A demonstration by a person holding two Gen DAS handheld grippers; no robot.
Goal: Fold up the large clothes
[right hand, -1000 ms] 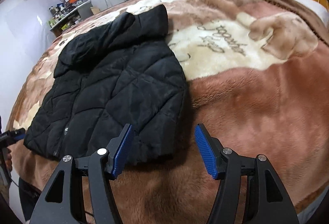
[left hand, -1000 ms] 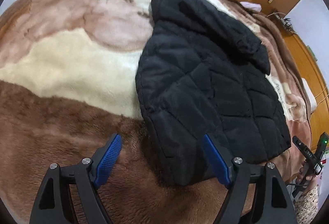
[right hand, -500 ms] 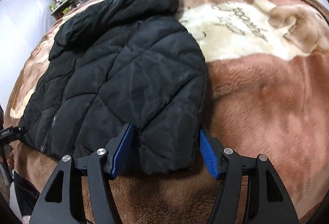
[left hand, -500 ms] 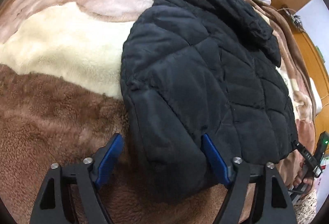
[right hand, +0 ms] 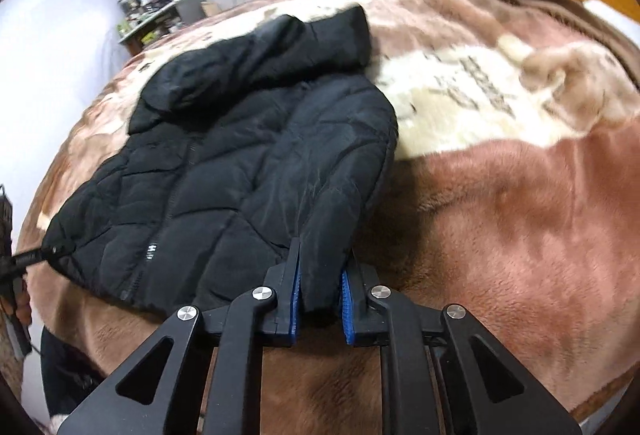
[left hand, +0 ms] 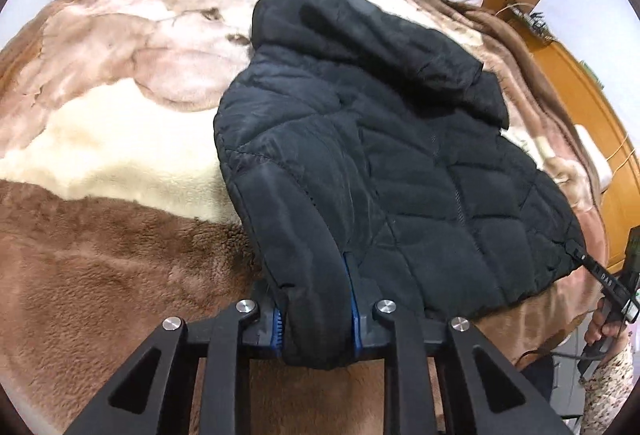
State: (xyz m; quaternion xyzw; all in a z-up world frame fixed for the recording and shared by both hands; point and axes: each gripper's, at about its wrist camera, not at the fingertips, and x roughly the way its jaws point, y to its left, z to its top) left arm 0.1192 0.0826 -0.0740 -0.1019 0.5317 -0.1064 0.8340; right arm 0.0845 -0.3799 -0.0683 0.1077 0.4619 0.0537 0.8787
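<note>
Both grippers, left gripper (left hand: 316,319) and right gripper (right hand: 319,305), have just closed, clamping sleeve cuffs of the black quilted puffer jacket (left hand: 400,171) between their fingers; beyond lies a brown-and-cream plush blanket (right hand: 500,195).

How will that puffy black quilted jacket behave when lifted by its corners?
The puffy black quilted jacket will probably droop and sag between the left gripper and right gripper, since its padding bunches softly where they pinch it. It looks light for its bulk. Its smooth shell may slide easily over the fuzzy brown blanket.
</note>
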